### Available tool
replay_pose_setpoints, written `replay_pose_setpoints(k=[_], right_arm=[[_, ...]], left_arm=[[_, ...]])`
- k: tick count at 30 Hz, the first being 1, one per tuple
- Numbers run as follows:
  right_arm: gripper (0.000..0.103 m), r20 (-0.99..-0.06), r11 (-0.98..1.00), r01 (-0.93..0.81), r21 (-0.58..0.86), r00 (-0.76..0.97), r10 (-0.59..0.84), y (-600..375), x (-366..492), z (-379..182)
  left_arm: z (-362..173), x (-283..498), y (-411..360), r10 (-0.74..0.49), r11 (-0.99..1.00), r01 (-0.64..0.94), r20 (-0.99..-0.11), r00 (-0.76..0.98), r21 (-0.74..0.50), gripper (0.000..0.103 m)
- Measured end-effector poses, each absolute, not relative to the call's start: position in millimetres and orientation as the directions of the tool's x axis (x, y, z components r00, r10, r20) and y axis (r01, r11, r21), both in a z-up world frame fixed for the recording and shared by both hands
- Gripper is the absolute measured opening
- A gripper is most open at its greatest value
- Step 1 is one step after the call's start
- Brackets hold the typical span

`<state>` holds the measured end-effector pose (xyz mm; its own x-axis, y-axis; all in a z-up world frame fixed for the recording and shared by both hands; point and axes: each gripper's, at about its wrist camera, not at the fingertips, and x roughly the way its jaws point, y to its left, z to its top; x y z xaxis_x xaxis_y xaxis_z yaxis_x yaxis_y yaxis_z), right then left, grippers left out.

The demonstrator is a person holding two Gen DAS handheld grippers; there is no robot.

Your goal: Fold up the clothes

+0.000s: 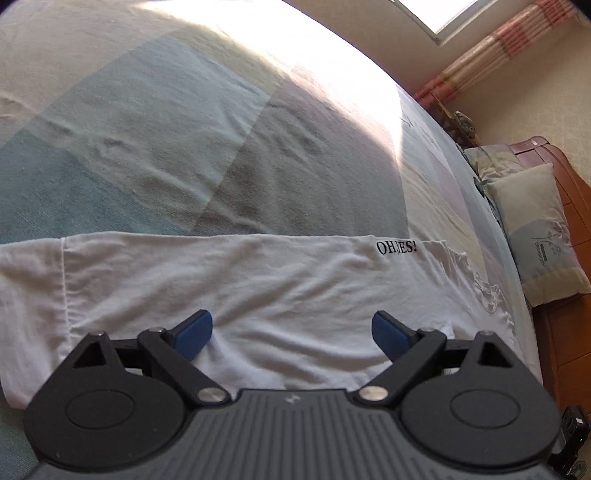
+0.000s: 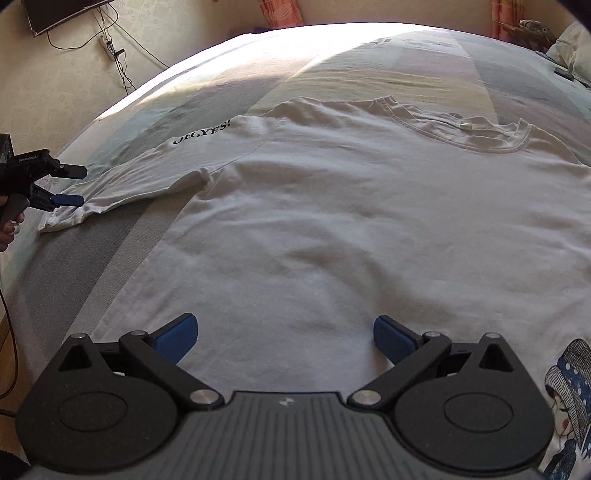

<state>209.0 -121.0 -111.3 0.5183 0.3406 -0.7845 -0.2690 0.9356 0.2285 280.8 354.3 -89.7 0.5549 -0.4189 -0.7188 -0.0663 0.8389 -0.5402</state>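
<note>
A white T-shirt (image 2: 351,221) lies spread flat on the bed, collar (image 2: 461,133) at the far side, "OH,YES!" print (image 2: 201,133) on its left sleeve. A cartoon print (image 2: 569,398) shows at the lower right. My right gripper (image 2: 286,338) is open and empty, low over the shirt's body. My left gripper (image 1: 291,334) is open and empty over the sleeve (image 1: 258,295), just short of the print (image 1: 397,248). It also shows in the right wrist view (image 2: 72,186), open at the sleeve's cuff end.
The bed (image 1: 166,129) has a patchwork cover with a bright sunlit band. Pillows (image 1: 535,229) and a wooden headboard (image 1: 569,192) stand at the right in the left wrist view. A wall-mounted screen (image 2: 62,13) and cables (image 2: 122,62) are behind the bed's left side.
</note>
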Motion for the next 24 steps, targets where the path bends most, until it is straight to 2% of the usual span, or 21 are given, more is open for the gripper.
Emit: replay_pose_setpoints(k=[5,9,10,14,17,20,24], right_arm=[[0.103,-0.8,0.943,-0.293,0.158,0.521,0.296,-111,207,-112],[0.103,-0.805,0.947,-0.287,0.145,0.522,0.282,-109,207,-113],[0.103,-0.806,0.947,-0.284,0.147,0.52,0.282,-109,208,-112],[0.103,-0.8,0.946,-0.281,0.163,0.523,0.293,-112,207,-112],[0.103,-0.791,0.945,-0.283,0.164,0.534,0.298,-114,205,-113],[0.103,-0.792,0.947,-0.298,0.124,0.545,0.275,-109,202,-114],[0.103,-0.802,0.946,-0.32,0.045,0.553,0.225,-97,200,-117]], left_arm=[[-88,292,304,-0.569,0.775,0.074,-0.643,0.513,-0.627,0.096],[-110,293,289,-0.562,0.787,0.053,-0.678,0.473,-0.615,0.095],[-113,288,294,-0.576,0.771,0.056,-0.658,0.486,-0.634,0.096],[-109,259,333,-0.503,0.803,-0.024,-0.697,0.511,-0.596,0.096],[-99,240,363,-0.391,0.848,-0.107,-0.749,0.534,-0.519,0.096],[-92,234,385,-0.37,0.838,-0.121,-0.716,0.592,-0.533,0.097],[-88,236,398,-0.277,0.856,-0.186,-0.733,0.621,-0.481,0.096]])
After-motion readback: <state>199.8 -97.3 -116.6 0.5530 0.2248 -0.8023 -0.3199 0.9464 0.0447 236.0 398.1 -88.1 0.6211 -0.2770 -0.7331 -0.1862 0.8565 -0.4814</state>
